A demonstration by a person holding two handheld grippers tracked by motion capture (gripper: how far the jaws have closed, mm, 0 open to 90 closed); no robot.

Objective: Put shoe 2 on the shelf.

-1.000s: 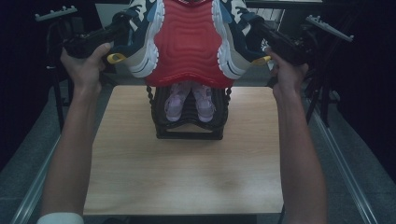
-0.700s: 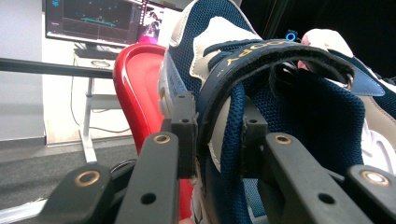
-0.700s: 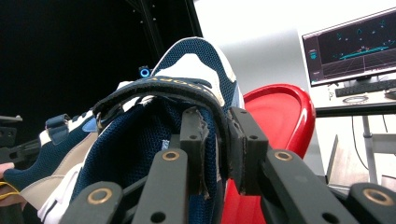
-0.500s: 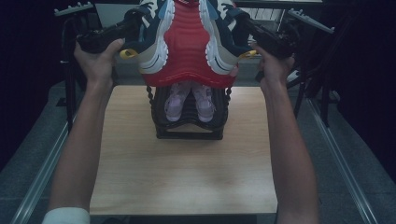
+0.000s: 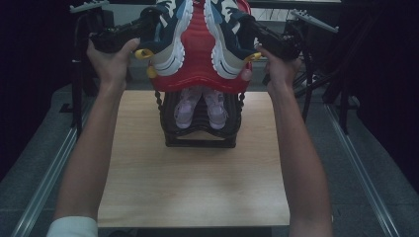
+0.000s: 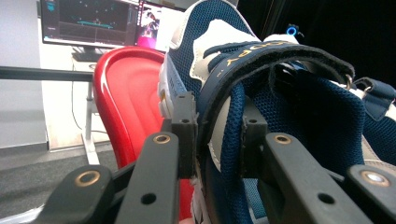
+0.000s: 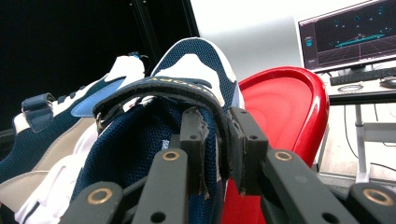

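**Both sneakers lifted, tray still in the way**

My left tongs (image 5: 143, 30) are clenched on the collar of the left sneaker (image 5: 170, 39); in the left gripper view the pads pinch the navy mesh wall and its strap (image 6: 261, 53) between them. The shoe hangs sole-out, raised above the far edge of the worktop (image 5: 192, 182), with my left hand (image 5: 112, 61) just under the tool.

Between the two shoes sits the red tray (image 5: 200, 59), tilted up on edge. Both sneakers lie close against its ribbed face; whether they rest on it or merely pass in front I cannot tell. Below the tray, on the worktop, stands a black rack (image 5: 200, 126) with a pair of pale pink shoes (image 5: 196, 106) tucked inside it.

My right tongs (image 5: 252, 30) are likewise clenched, on the collar of the right sneaker (image 5: 228, 42); the right gripper view shows the pads squeezing the padded rim (image 7: 217, 135) just under the strap. My right hand (image 5: 276, 66) holds the tool at the tray's right side.

I judge the step in hand to be carrying the navy pair, one shoe per tool, held high over the rack. The next move calls for keeping both grips firm on the thin collars, since the weight hangs off one edge and a shoe could swing or slip, and for steering them past the tray rim without knocking it
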